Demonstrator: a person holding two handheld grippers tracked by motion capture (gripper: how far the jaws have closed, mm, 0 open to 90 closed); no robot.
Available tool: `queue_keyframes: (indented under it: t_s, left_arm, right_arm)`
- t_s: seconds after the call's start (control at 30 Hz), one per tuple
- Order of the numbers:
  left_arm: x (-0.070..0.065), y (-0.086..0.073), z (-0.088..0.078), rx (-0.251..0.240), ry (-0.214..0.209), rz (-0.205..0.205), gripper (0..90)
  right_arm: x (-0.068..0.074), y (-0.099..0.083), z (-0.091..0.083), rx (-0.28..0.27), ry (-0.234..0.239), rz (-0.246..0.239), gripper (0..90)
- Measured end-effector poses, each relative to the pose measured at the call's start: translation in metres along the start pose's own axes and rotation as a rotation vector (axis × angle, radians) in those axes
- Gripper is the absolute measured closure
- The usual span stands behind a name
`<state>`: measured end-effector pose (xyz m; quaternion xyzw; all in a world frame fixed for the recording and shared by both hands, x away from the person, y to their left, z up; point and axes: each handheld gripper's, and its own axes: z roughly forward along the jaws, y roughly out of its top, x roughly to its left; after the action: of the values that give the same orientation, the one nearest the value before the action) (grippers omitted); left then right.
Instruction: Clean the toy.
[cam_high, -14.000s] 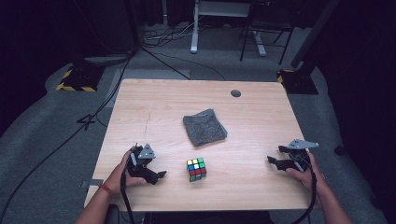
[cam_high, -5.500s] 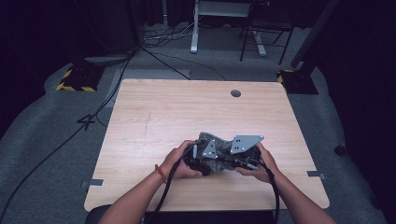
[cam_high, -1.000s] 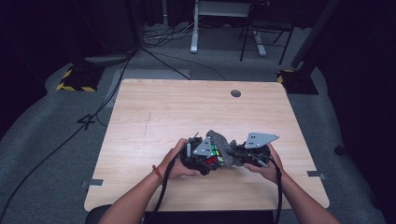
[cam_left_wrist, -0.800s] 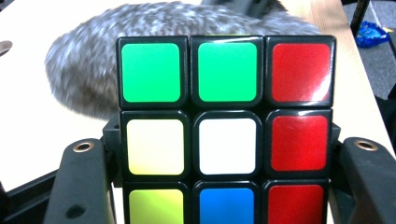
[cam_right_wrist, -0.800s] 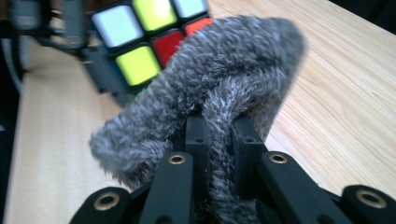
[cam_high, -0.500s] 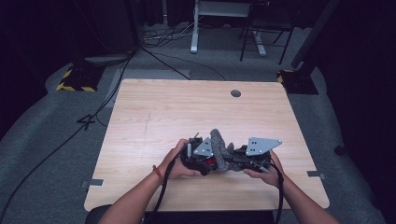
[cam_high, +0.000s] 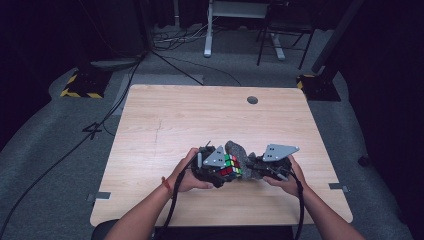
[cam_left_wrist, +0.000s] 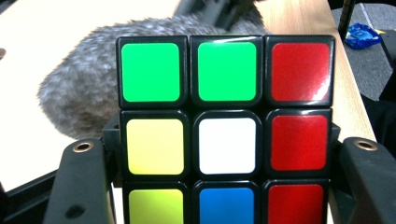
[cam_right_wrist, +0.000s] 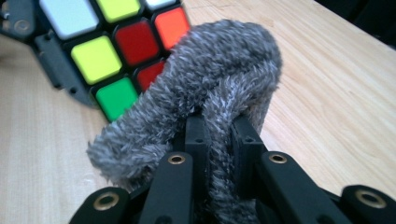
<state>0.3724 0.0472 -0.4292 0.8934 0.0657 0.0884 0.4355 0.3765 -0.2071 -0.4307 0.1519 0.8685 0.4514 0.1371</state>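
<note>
One table (cam_high: 165, 130), light wood; one puzzle cube (cam_high: 230, 165) with coloured squares, nine squares on the face seen in the left gripper view: three red, two green, two yellow, one white, one blue; one grey fuzzy cloth (cam_high: 239, 152); two hand-held grippers, the left hand-held gripper (cam_high: 222, 172) and the right hand-held gripper (cam_high: 252, 170), each with two black jaws and one grey three-cornered plate; two forearms; one round hole (cam_high: 252, 100) in the table; one blue packet (cam_left_wrist: 362, 35) off the table's edge.

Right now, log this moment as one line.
left gripper: shut on puzzle cube | right gripper: shut on grey cloth | cloth against cube, above table
</note>
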Motion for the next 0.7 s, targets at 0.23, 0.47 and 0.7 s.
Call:
queue_keyframes:
  t_s: [0.23,0.47,0.7]
  left_arm:
    - [0.002,-0.003,0.003,0.025,0.012,0.002,33.7]
    - [-0.001,-0.004,0.015,0.059,-0.016,-0.004,33.7]
    - [-0.007,-0.003,0.021,0.08,-0.038,0.015,33.6]
  right_arm:
    - [0.011,0.006,-0.006,-0.042,0.034,-0.031,80.4]
    - [0.023,0.019,-0.01,-0.085,0.072,-0.079,80.4]
    - [0.019,0.023,-0.005,-0.086,0.002,-0.087,80.3]
